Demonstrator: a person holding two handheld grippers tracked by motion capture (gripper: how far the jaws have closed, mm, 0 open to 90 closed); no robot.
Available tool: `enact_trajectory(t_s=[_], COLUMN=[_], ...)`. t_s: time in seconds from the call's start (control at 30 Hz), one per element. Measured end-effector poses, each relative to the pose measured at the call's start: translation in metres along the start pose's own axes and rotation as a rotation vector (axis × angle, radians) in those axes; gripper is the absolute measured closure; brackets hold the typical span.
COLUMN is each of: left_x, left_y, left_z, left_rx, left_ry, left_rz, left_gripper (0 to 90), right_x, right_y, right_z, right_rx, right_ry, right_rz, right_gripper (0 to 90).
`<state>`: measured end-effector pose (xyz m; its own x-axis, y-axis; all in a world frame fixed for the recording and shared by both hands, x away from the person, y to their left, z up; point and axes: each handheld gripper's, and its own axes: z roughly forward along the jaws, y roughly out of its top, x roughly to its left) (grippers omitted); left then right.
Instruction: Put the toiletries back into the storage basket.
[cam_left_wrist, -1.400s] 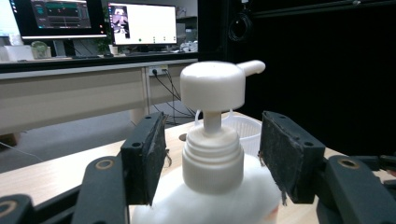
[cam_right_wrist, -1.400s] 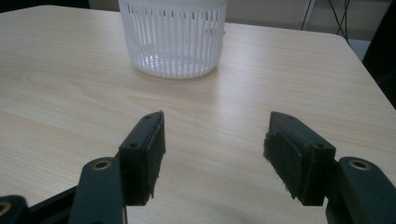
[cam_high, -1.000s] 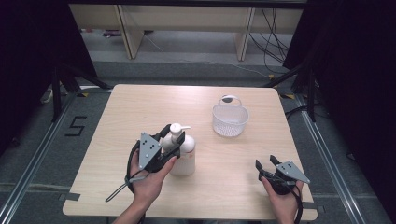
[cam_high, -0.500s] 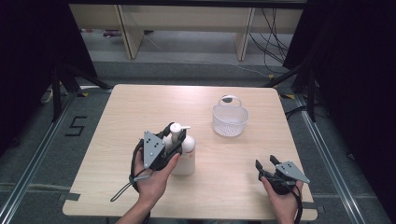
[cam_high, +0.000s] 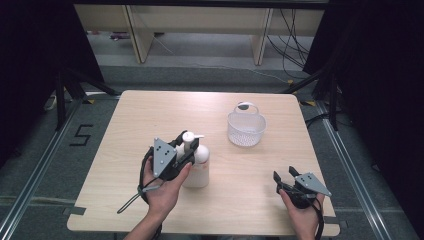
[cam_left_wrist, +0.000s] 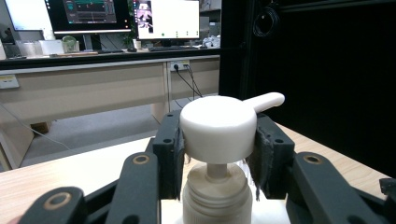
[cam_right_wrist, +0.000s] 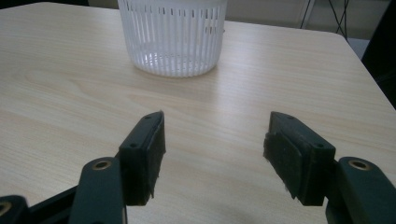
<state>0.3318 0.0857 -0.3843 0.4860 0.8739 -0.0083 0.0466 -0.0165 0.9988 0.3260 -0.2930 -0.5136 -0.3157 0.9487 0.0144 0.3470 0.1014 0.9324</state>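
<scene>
A: Where is my left gripper (cam_high: 184, 150) right now?

B: At the white plastic pump bottle (cam_high: 196, 161), which stands upright on the pale wooden table (cam_high: 130, 130), well to the left of the white slotted plastic basket (cam_high: 245, 129)

A: In my left gripper view the 2 jaws sit on either side of the bottle's round white pump head (cam_left_wrist: 218, 128), and the pads (cam_left_wrist: 178, 158) look pressed against it. The jaws have just been closing, with the head between them

B: The spout points away past the right jaw, and the tan collar (cam_left_wrist: 216, 179) shows below the head

A: And my right gripper (cam_high: 284, 176)?

B: It rests low near the table's front edge, well to the right of the bottle and nearer to me than the basket. Its 2 jaws stand wide apart with bare table between them

A: In my right gripper view the basket (cam_right_wrist: 172, 35) stands straight ahead, well apart from the jaws
</scene>
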Motion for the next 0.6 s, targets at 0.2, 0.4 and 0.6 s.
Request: enact_trajectory(t_s=[0.2, 0.4, 0.6], left_x=[-0.001, 0.0, 0.001], left_y=[0.002, 0.009, 0.012], left_z=[0.002, 0.003, 0.003], left_rx=[-0.005, -0.015, -0.023], left_ry=[-0.012, -0.022, -0.028], left_rz=[0.0, 0.004, 0.003], left_gripper=[59.1, 59.1, 59.1], right_x=[0.0, 0.0, 0.0], right_y=[0.0, 0.0, 0.0], right_z=[0.0, -0.001, -0.001], right_rx=[-0.006, 0.015, 0.012], right_ry=[0.001, -0.007, -0.011], right_rz=[-0.005, -0.002, -0.001], right_gripper=[38.2, 38.2, 38.2])
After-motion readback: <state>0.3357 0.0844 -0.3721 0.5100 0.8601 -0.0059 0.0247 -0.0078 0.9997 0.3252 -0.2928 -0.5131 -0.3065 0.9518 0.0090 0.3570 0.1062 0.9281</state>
